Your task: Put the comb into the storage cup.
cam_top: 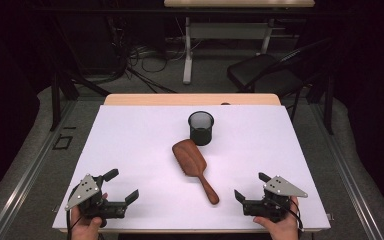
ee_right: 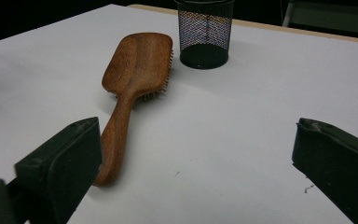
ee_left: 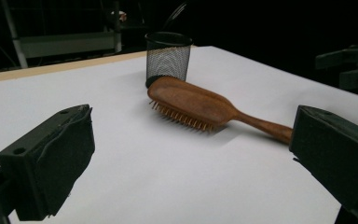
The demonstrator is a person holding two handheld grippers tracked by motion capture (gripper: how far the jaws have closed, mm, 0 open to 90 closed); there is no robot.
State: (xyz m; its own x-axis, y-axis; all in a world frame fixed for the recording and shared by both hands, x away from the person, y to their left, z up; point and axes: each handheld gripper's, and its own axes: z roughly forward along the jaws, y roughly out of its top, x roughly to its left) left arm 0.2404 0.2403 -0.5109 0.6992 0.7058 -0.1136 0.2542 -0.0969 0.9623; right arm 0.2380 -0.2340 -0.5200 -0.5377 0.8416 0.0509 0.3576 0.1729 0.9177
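Now both grippers wide, empty; brush (cam_top: pixel 195 169) bristles-down, head by cup (cam_top: pixel 201 127), handle slanting toward right gripper (cam_top: pixel 252 188), nearer than left gripper (cam_top: pixel 121 186).

Brown wooden hairbrush (cam_top: pixel 194 167); black mesh cup (cam_top: pixel 201 128); white tabletop (cam_top: pixel 130 150).

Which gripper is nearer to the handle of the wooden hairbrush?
Right. The right gripper sits just right of the hairbrush handle end; the left gripper lies farther off to its left.
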